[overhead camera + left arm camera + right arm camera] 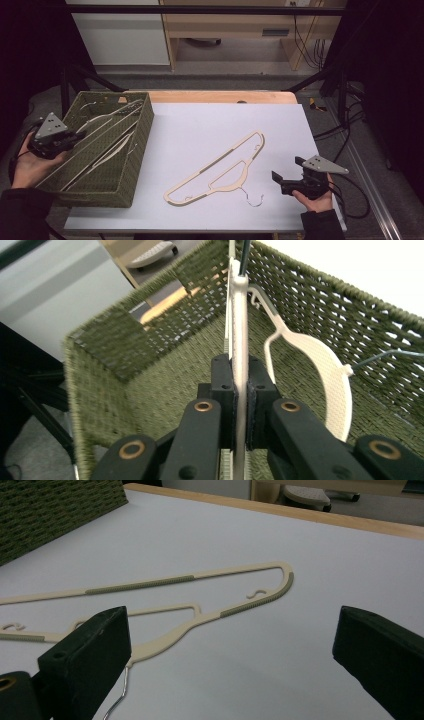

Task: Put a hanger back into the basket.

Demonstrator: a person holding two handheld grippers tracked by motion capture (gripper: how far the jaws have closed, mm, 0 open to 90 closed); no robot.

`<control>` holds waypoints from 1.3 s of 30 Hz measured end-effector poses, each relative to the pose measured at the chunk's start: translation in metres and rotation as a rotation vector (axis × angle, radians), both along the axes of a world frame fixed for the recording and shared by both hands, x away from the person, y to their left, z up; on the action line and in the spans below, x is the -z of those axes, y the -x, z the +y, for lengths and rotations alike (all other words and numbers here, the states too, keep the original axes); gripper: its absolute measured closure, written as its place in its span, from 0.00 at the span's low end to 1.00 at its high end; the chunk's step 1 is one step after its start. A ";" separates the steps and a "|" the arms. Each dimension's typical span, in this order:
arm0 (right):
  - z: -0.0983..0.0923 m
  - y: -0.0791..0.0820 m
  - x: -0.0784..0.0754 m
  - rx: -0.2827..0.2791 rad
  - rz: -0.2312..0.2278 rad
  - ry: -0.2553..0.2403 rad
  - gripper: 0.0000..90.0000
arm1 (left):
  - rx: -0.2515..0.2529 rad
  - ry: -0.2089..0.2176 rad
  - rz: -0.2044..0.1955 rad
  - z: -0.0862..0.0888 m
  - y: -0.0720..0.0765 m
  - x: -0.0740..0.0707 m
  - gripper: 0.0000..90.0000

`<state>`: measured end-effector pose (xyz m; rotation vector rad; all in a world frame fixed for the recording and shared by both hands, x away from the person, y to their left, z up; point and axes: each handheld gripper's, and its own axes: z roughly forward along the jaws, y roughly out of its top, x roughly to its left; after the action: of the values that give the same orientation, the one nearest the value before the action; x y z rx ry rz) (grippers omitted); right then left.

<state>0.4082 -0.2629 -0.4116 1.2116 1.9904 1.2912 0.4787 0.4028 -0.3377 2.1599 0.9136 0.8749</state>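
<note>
left gripper [240, 405]: fingers pinching a cream hanger [239, 330] edge-on, the bar running up between the pads, inside the green woven basket [100, 385] | right gripper [230, 655]: fingers spread wide, nothing between them | second cream hanger [200, 585] flat on the white tabletop [325, 570], just beyond the spread fingertips, wire hook beside the left-hand finger

— Where are we, a home or a lab?
— We'd say a lab: our bench [210, 97] sits inside a black metal frame [200, 9], loose cables [305, 42] hang by plain wooden furniture [225, 25], and the surroundings are dark.
</note>
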 end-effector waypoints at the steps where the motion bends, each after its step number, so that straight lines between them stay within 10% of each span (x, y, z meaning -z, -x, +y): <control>1: 0.000 0.000 0.000 0.000 0.000 0.000 0.03 | 0.000 0.005 0.002 -0.001 0.000 0.004 0.95; 11: 0.000 0.000 0.000 -0.002 -0.002 0.003 0.03 | -0.003 -0.020 0.060 -0.004 -0.004 0.043 0.95; 34: 0.001 0.000 0.001 -0.011 -0.005 0.010 0.03 | 0.084 -0.045 0.252 -0.024 0.001 0.058 0.81; 39: 0.001 0.000 0.001 -0.011 -0.004 0.008 0.03 | 0.088 -0.035 0.239 -0.023 0.004 0.058 0.73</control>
<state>0.4085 -0.2614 -0.4126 1.1945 2.0000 1.2890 0.4752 0.3796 -0.3954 2.3521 0.9146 0.6032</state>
